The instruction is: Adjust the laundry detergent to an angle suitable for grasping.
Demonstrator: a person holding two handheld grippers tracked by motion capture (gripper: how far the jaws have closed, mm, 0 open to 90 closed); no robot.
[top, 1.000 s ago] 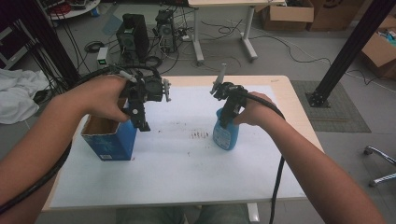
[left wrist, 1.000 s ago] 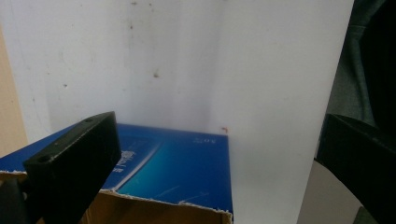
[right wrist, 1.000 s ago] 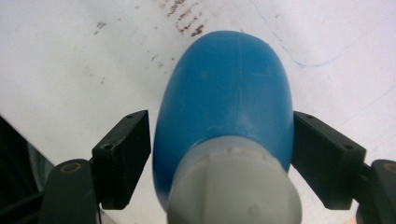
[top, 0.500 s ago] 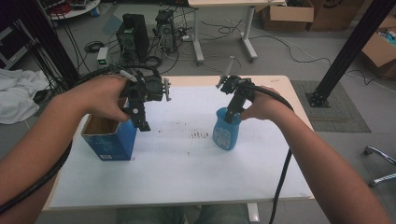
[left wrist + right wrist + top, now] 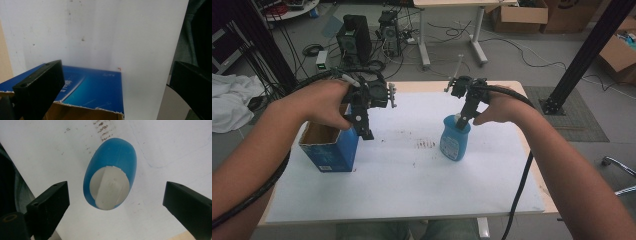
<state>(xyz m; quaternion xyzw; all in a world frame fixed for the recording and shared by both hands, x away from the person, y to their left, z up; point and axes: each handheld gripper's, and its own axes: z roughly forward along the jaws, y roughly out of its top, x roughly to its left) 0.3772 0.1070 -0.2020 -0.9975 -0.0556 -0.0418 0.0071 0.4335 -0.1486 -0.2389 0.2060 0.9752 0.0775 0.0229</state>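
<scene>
The bottle [image 5: 110,173], blue with a white cap [image 5: 110,188], stands upright on the white sheet [image 5: 412,185], right of centre in the high view [image 5: 455,141]. In the right gripper view it sits in the middle of the frame, seen from above, between the two jaws but touching neither: one jaw lies lower left, the other lower right, with clear sheet showing on both sides of the bottle. The right gripper [image 5: 464,120] is spread wide and grasps nothing; in the high view it hangs directly above the cap.

Dark stains [image 5: 427,145] mark the sheet just left of the bottle.

The box [image 5: 329,150], blue with an open torn top, stands at centre left of the high view, well apart from the bottle. The left gripper [image 5: 362,132] hangs over its right edge. In the left gripper view the box [image 5: 92,92] occupies the lower middle of the frame, one jaw over its left part and the other far off at the right edge. These jaws are also released, holding nothing.
</scene>
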